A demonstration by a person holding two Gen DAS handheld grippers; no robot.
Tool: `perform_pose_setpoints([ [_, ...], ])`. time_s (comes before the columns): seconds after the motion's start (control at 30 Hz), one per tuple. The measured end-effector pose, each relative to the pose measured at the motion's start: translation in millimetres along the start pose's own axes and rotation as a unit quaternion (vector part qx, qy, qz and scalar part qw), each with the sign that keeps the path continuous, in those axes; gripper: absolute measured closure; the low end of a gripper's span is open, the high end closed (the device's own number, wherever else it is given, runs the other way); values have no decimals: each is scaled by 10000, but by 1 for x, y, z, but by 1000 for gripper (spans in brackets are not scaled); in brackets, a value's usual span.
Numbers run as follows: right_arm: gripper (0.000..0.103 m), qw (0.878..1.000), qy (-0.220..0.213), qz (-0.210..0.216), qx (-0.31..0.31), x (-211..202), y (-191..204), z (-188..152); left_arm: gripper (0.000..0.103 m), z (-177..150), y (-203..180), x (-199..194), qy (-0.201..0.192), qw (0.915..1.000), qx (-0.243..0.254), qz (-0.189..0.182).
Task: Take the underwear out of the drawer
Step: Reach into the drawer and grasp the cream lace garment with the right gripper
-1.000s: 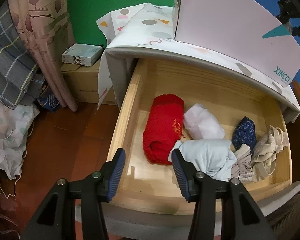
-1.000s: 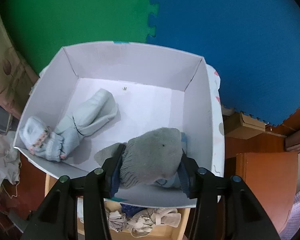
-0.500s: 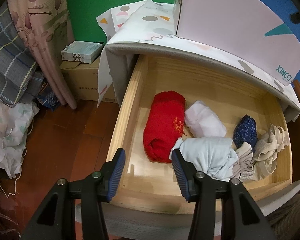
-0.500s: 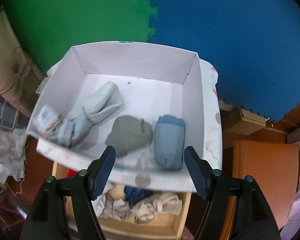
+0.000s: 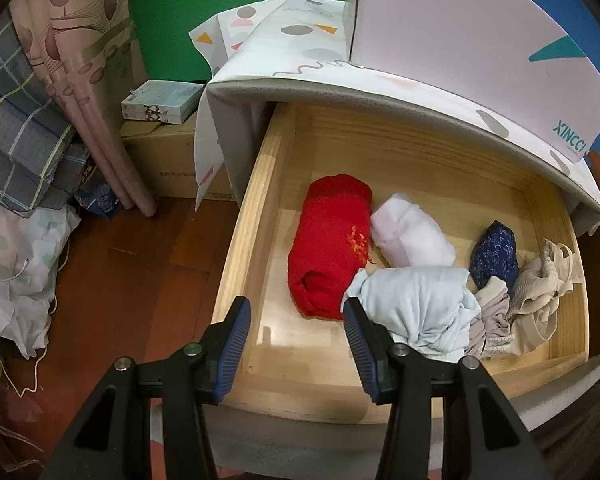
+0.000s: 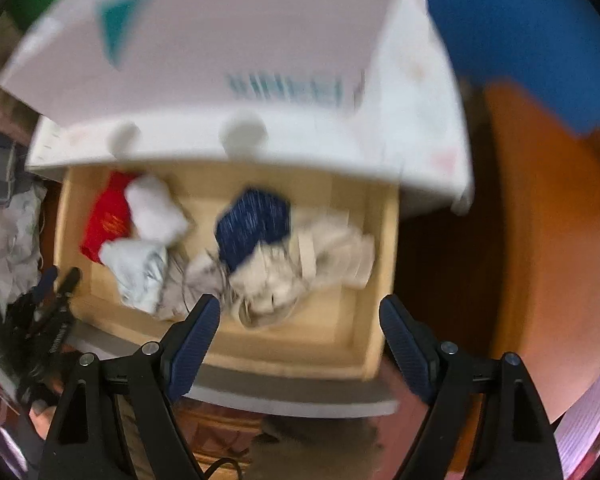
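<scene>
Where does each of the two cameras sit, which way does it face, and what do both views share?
Left wrist: on the left gripper, looking steeply down into the open drawer from its front left corner; its own open, empty jaws show.
Right wrist: on the right gripper, looking straight down over the drawer's right half, blurred; open, empty jaws, plus the left gripper at the left edge.
Shared: the drawer, red roll, navy roll, white box.

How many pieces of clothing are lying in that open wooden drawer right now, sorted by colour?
Red: 1, the red roll
White: 1, the white bundle
Light blue: 1, the light blue bundle
Dark blue: 1, the dark blue piece
Beige: a tangled beige heap, at least 2
Total: at least 6
</scene>
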State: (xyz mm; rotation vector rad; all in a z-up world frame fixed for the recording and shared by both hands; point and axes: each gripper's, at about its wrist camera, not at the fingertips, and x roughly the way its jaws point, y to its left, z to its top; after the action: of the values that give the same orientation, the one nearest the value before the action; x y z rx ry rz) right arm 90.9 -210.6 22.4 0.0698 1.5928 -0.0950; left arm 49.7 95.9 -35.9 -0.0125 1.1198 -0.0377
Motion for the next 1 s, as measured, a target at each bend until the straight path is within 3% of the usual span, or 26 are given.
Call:
perform_pose_setpoints([
  [0.13,24,9981,337,236,470,37,-5,-5,54,0,4,0,18,10000,-59,-49],
  [0.33,24,9924,337,498,1069,70,-5,2,54,0,5,0,18,9999,-42,-91],
  [0.5,23,9904,405,417,1252,93,-1,8,54,0,8,0,30,9999,-76,-134],
  [0.6,25,9903,479,352,1259,106,2,9,54,1,8,0,33,9999,-82,-138],
  [0.8,39,9920,637,314,1039,126,4,10,54,1,7,-1,25,9999,-66,-137],
  [0.9,40,9964,624,-31,569,133,14,12,54,1,5,0,34,9999,-56,-151],
  [1.0,41,9967,696,-43,408,143,17,12,54,1,5,0,50,9999,-45,-151],
])
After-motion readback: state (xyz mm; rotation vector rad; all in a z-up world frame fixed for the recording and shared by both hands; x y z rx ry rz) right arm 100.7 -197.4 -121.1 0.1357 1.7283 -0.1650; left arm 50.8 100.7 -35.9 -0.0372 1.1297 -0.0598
